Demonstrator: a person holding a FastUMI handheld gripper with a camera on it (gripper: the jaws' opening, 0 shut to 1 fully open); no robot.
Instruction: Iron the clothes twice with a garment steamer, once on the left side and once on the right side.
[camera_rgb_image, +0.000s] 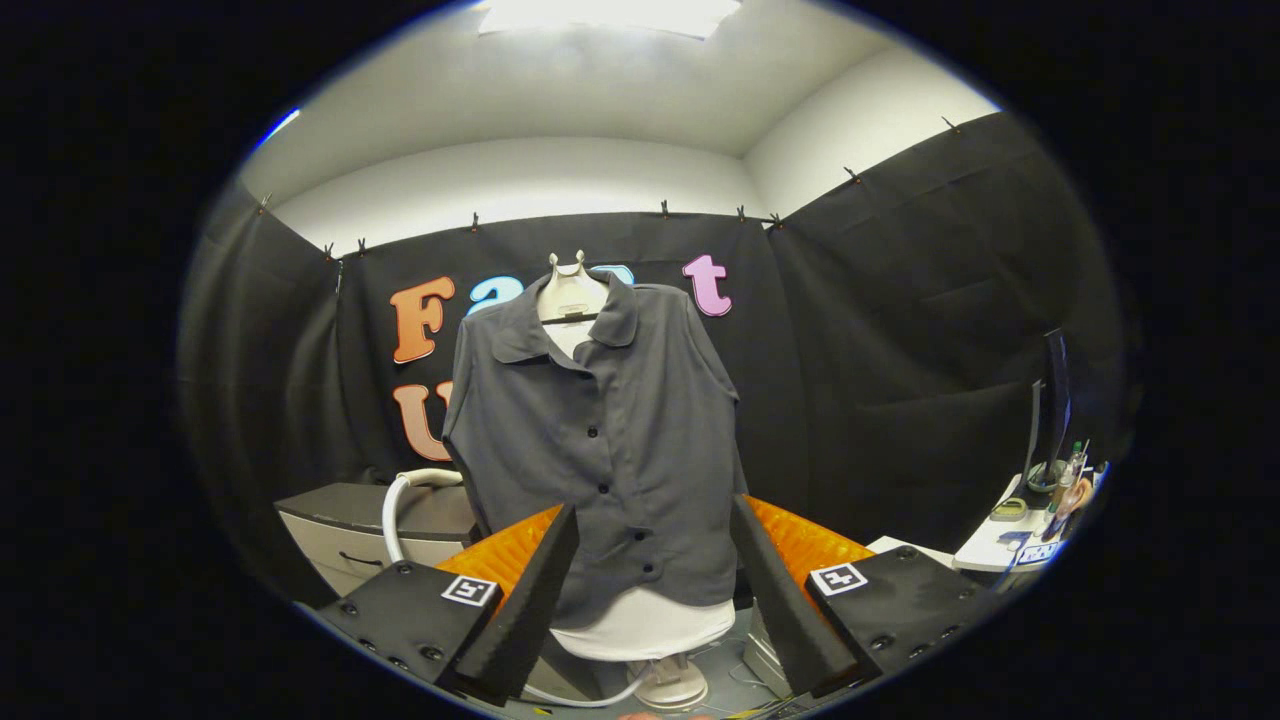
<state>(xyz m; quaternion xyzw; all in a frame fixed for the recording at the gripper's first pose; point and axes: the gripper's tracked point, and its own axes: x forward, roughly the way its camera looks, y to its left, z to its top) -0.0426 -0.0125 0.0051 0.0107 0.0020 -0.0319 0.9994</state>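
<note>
1. Spread wide and holding nothing, the tool (648, 590) faces the shirt (600, 450).
2. Beyond its fingers the shirt hangs buttoned on a dummy (570, 295).
3. A white hose (400, 500) curls beside it; ironing seems not begun, so fetching the steamer likely comes next.

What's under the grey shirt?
A white dummy: its neck pokes out of the collar and its bottom shows below the grey shirt. Its middle is covered. The open tongs hold nothing.
</note>
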